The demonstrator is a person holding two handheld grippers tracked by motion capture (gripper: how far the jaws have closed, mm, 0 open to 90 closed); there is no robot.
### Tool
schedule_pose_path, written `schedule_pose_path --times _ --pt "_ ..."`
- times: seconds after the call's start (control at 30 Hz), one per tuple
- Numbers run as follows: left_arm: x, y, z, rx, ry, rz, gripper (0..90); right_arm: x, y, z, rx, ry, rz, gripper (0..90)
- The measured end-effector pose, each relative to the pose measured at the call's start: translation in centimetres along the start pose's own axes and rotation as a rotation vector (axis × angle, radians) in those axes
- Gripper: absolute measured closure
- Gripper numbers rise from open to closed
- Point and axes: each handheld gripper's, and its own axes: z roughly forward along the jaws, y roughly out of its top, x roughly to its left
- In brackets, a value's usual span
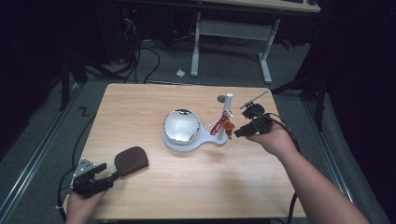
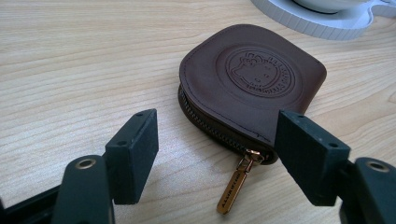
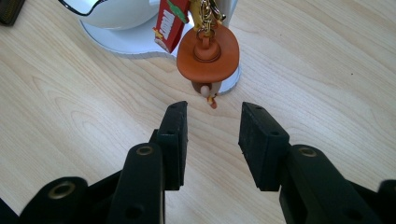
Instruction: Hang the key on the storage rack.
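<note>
Brown zip pouch (image 2: 252, 84) flat on tabletop (image 1: 187, 186), just ahead of left tongs (image 2: 217, 154), jaws wide, zipper pull between them. Right tongs (image 3: 212, 140) narrowly parted, empty, just short of orange charm (image 3: 208, 53) hanging on white stand (image 1: 228, 112).

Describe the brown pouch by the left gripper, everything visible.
The pouch is small, dark brown and looks like leather, with rounded corners and a round embossed cartoon stamp on top. A zipper runs along its edge and looks shut, with a gold pull tab lying on the table. It lies flat near the table's front left. The left gripper is open around the pull-tab end; one finger looks very close, contact unclear.
</note>
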Motion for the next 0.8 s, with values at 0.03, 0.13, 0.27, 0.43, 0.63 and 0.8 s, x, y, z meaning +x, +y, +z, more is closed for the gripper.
schedule_pose_path --times 0.03,0.13,0.27,0.43,0.63,0.8 --pt "0.0 0.0 0.0 0.0 0.0 0.001 30.8 0.0 0.0 -0.1 0.001 -0.001 0.008 62.4" --pt "0.0 0.0 0.0 0.0 0.0 0.002 30.9 -0.1 -0.2 -0.2 -0.003 -0.002 0.007 62.6" --pt "0.0 0.0 0.0 0.0 0.001 0.003 30.9 -0.1 -0.4 -0.3 0.0 -0.01 0.012 63.0" --pt "0.0 0.0 0.0 0.0 0.001 0.004 30.9 -0.2 -0.8 -0.3 0.007 -0.009 0.017 63.0" --pt "0.0 0.0 0.0 0.0 0.0 0.004 31.0 -0.3 -1.4 -0.2 0.0 -0.013 0.019 62.4" --pt "-0.1 0.1 0.1 -0.002 0.002 0.006 30.9 -0.4 -2.3 -0.2 -0.008 -0.016 0.033 60.9"
